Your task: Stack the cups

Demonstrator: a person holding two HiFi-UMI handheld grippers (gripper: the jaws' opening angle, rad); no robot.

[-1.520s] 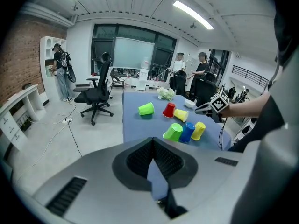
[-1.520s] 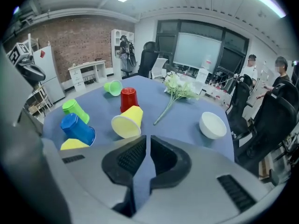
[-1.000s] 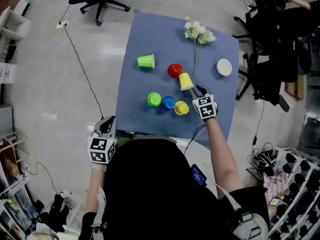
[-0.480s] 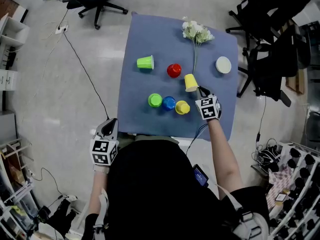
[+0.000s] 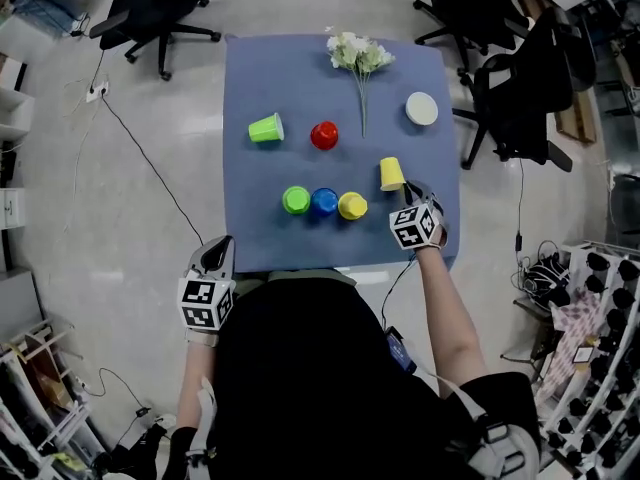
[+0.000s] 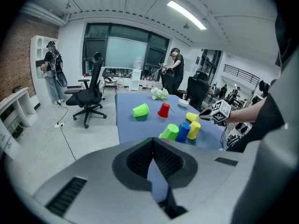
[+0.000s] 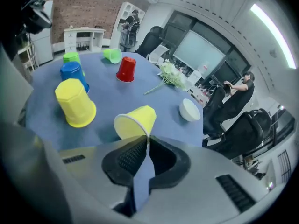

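Blue table (image 5: 300, 78): carries all the cups.
Left gripper (image 5: 216, 248): off the table's near left edge, jaws together, empty.
Right gripper (image 5: 407, 192): at the table's near right edge, jaws just closed, pinching the cup's rim.
Tipped yellow cup (image 5: 391, 173): table's right side, mouth toward right gripper.

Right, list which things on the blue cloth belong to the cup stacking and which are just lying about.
For the job: lime cup on its side, red cup, green cup, blue cup, standing yellow cup, tilted yellow cup.
Lying about: white flowers, white bowl.
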